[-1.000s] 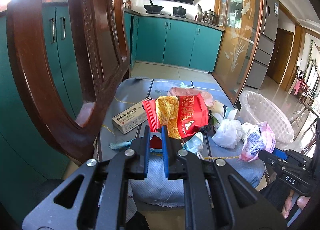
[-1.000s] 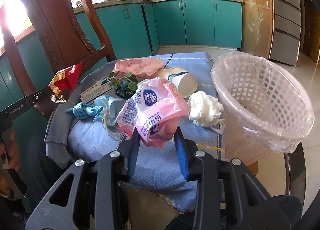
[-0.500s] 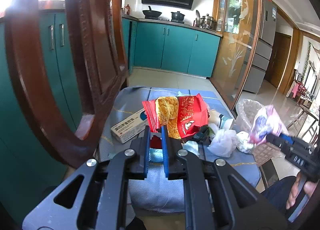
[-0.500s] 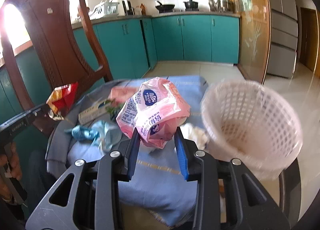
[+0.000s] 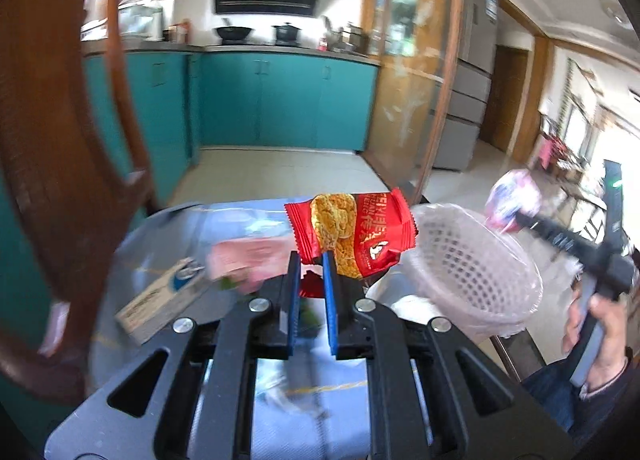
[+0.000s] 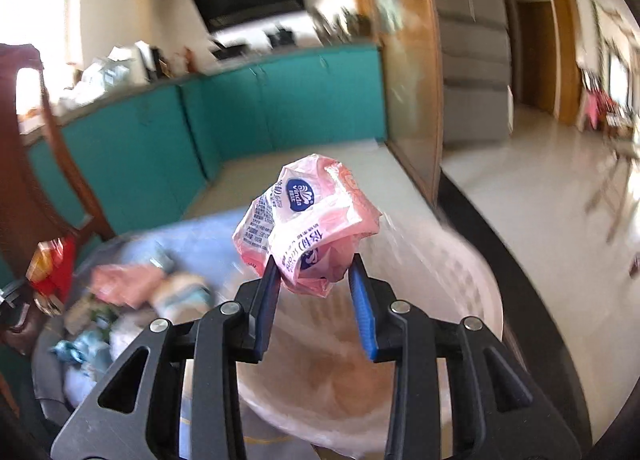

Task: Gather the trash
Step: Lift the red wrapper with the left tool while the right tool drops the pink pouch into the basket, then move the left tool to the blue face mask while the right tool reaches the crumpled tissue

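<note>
Your left gripper point(image 5: 311, 260) is nearly closed, its blue pads pinching the bottom edge of the red snack wrapper point(image 5: 352, 236), which stands up from the jaws with its long axis running roughly sideways and its printed face toward the camera. It hangs just left of the white basket point(image 5: 468, 272), above the blue-clothed table point(image 5: 240, 220).

Your right gripper point(image 6: 314, 272) is parted wider, the pads pressing on either side of the crumpled pink tissue pack wrapper point(image 6: 308, 220), a rounded wad with no clear long axis (the blue logo faces the camera). It sits directly above the basket point(image 6: 472, 288); the basket's lined inside fills the space under the fingers.

Left of the basket on the table lie a pale carton point(image 5: 160, 302), something pink point(image 5: 248, 260) and a blue scrap point(image 6: 76, 348), all motion-blurred and hard to identify. In the left view the pink wad point(image 5: 512, 208) above the basket's far rim is smeared, and the chair back point(image 5: 52, 132) blocks the left side.
</note>
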